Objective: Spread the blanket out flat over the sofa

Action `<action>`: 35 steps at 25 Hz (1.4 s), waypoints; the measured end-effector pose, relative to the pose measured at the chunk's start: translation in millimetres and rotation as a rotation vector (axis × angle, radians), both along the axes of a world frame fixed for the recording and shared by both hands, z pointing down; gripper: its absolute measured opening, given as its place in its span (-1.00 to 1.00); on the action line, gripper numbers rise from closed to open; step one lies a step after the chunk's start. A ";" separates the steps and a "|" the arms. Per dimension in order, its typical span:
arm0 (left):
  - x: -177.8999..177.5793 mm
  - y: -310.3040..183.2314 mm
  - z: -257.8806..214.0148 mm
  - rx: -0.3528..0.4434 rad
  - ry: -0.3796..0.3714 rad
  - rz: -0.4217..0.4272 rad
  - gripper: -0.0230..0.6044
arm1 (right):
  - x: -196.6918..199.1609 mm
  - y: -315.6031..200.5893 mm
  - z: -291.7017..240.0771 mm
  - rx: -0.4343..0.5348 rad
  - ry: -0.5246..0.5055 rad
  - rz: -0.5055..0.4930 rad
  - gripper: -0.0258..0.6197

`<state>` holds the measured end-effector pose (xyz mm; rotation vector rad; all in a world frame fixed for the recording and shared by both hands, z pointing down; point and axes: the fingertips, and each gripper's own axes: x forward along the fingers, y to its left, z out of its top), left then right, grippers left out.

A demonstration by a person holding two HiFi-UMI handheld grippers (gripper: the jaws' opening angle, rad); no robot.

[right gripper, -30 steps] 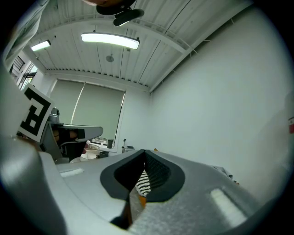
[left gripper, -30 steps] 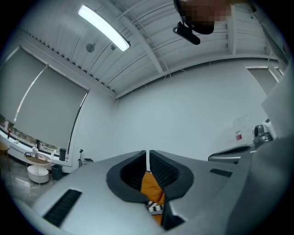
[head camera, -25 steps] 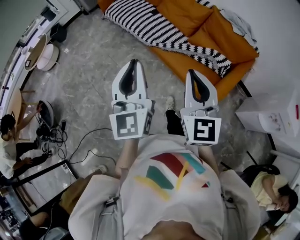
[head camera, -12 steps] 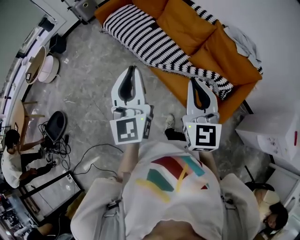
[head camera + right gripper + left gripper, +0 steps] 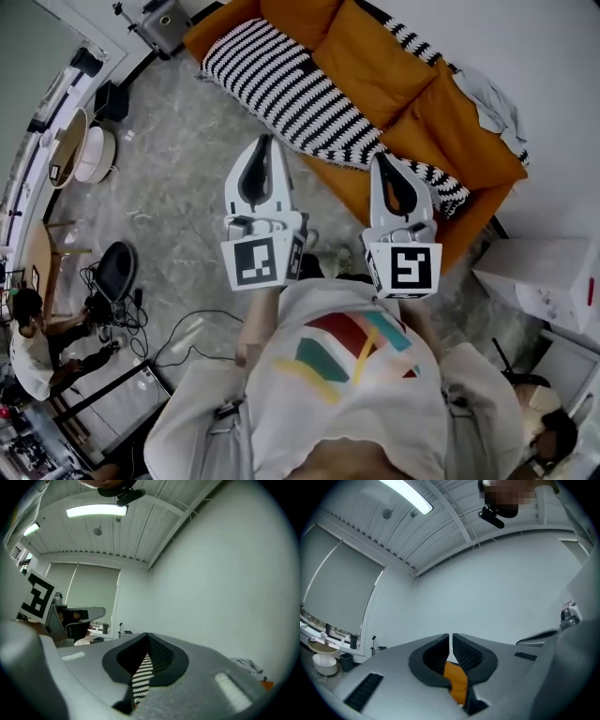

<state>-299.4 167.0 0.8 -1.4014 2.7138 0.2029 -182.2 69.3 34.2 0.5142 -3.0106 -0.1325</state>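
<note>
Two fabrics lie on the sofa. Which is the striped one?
The long blanket along the front of the orange sofa; the crumpled cloth at its right end is plain grey.

No text or number is legible; the marker cubes (image 5: 256, 262) (image 5: 403, 269) bear only black-and-white square patterns.
</note>
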 end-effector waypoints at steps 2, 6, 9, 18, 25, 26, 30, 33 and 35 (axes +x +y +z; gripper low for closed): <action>-13.7 -12.8 -5.9 0.007 -0.010 0.030 -0.82 | -11.5 -8.2 -2.4 -0.001 0.002 0.031 -0.91; -30.5 -35.9 -18.8 0.028 -0.031 0.106 -0.82 | -27.6 -18.5 -13.7 0.023 -0.029 0.089 -0.91; -38.8 -53.2 -21.4 0.028 -0.035 0.162 -0.82 | -37.0 -21.5 -18.8 0.034 -0.032 0.124 -0.91; -25.8 -116.2 -24.9 0.038 -0.045 0.408 -0.82 | 12.2 -54.7 -28.1 0.071 -0.038 0.446 -0.91; 64.2 -184.8 -20.5 0.031 -0.086 0.716 -0.82 | 117.5 -76.7 -33.9 0.102 -0.043 0.791 -0.91; 78.4 -189.9 -21.3 0.034 -0.087 0.756 -0.82 | 133.5 -76.0 -33.2 0.100 -0.039 0.836 -0.91; 129.8 -202.5 -24.1 0.041 -0.082 0.898 -0.82 | 185.2 -65.9 -33.7 0.089 -0.035 0.994 -0.91; 160.2 -203.8 -19.5 0.035 -0.069 0.973 -0.82 | 209.9 -52.3 -32.5 0.090 -0.027 1.067 -0.91; 175.3 -202.5 -15.7 0.029 -0.064 1.007 -0.82 | 221.4 -44.8 -28.8 0.087 -0.025 1.098 -0.91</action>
